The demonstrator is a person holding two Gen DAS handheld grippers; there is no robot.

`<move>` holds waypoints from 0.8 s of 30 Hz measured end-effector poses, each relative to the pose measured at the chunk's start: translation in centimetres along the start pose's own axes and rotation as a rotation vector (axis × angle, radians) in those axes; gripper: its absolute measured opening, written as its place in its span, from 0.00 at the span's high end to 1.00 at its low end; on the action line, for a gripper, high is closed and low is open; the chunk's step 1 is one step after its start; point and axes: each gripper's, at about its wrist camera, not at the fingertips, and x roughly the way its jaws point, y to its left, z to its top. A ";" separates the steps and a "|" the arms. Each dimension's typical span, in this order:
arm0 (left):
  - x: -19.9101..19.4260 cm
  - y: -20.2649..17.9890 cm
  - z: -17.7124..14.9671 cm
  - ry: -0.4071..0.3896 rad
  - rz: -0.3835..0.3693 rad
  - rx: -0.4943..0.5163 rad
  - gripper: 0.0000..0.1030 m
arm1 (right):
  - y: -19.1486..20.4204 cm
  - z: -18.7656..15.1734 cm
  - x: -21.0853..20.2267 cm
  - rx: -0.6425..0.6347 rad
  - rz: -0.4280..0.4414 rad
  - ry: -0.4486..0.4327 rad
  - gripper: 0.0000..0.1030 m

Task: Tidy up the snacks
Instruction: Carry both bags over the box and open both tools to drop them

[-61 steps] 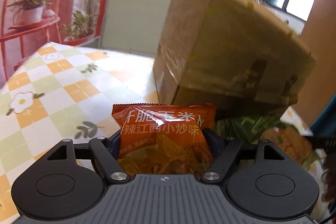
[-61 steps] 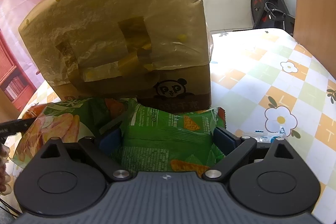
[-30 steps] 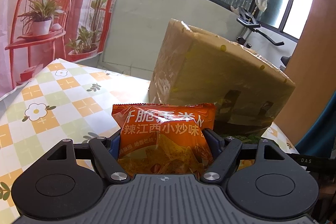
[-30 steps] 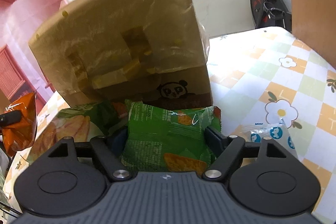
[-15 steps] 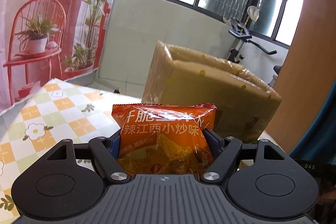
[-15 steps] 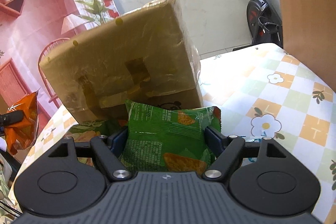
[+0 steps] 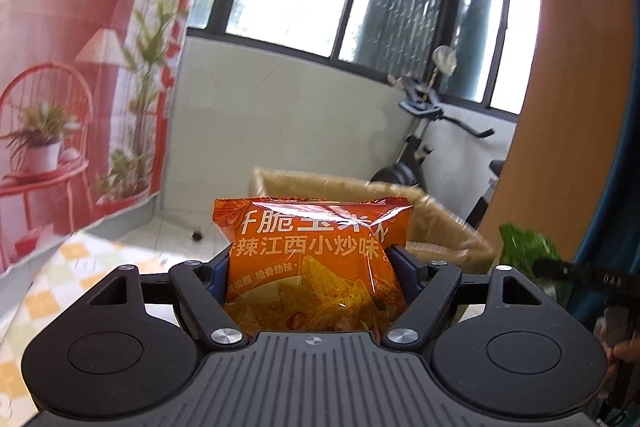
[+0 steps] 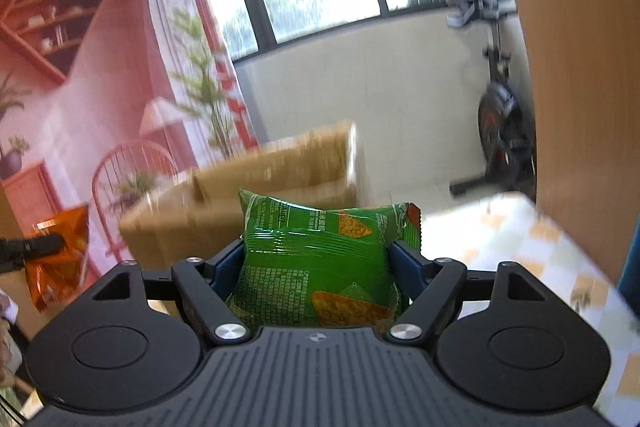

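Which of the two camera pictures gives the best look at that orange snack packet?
The left wrist view: the shiny orange foil snack packet sits dead centre, face-on with its printed lettering readable, clamped in the left claw. The right wrist view shows it only small and side-on at the left edge.

Orange corn-chip packet [image 7: 316,259]: glossy, sealed, white Chinese lettering, chip picture; upright, clamped at both sides. Green corn-chip packet [image 8: 320,267]: sealed, puffed, printed back facing the camera; upright, clamped likewise. Cardboard box [image 7: 440,227]: tan, plastic-wrapped, open-topped, behind both packets.
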 end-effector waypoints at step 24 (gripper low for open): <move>12.0 -2.1 4.7 -0.006 -0.009 0.035 0.23 | 4.4 6.9 14.8 -0.160 0.096 -0.075 0.23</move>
